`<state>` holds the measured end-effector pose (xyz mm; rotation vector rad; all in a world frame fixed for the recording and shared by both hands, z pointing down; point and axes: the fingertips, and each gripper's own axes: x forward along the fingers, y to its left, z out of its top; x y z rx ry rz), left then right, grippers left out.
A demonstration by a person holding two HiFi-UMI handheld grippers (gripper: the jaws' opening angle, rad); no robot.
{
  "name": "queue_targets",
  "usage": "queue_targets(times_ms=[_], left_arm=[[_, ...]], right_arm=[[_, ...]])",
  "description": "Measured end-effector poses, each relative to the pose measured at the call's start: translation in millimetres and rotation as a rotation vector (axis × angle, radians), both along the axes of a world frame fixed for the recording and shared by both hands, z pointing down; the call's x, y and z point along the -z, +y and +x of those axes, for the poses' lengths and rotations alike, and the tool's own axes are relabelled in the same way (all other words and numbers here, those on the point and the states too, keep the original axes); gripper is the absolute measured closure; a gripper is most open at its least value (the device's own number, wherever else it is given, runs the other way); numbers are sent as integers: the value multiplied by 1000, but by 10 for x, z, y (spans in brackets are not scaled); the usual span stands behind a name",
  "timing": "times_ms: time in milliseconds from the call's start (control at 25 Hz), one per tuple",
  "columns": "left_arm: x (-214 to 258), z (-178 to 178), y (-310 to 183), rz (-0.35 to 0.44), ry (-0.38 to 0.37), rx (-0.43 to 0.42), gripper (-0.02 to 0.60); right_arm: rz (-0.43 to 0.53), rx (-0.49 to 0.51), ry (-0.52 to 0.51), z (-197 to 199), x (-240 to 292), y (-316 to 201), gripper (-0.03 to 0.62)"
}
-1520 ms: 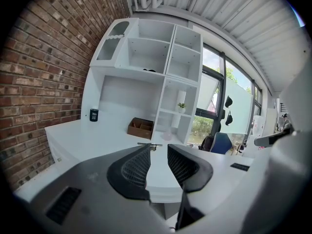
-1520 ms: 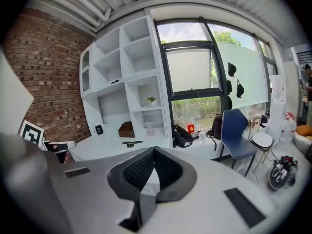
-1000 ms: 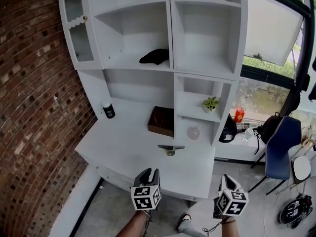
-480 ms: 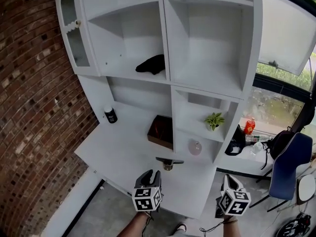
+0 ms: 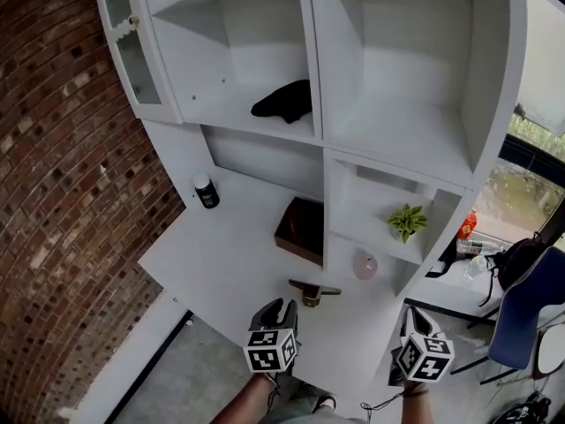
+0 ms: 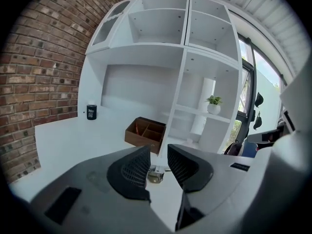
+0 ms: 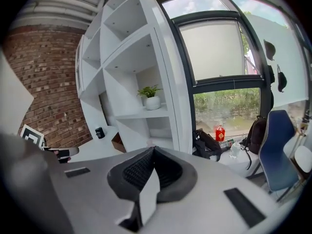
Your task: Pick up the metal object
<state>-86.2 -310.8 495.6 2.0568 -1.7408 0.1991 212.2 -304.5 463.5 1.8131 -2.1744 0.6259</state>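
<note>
Both grippers have drawn closer to the white counter point(image 5: 207, 259) over the past second. Metal object point(image 5: 313, 291) lies on the counter at lower centre of the head view, untouched, just ahead of the left gripper point(image 5: 275, 308). Left gripper jaws stand slightly apart, released, with the object visible beyond the gap. Right gripper point(image 5: 411, 319), lower right, is clenched and holds nothing.
</note>
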Motion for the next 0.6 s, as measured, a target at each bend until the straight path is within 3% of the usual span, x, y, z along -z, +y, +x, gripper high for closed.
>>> queue_targets(times_ms=[360,600], left_arm=[[-153,-87,-198,-30,6,-25,471],[-223,-124,-267,-57,-30,-82,471]], right_arm=[[-23,10,15,-191,-77,-235,594],[-28,9,26,-253,-105,-275,594]])
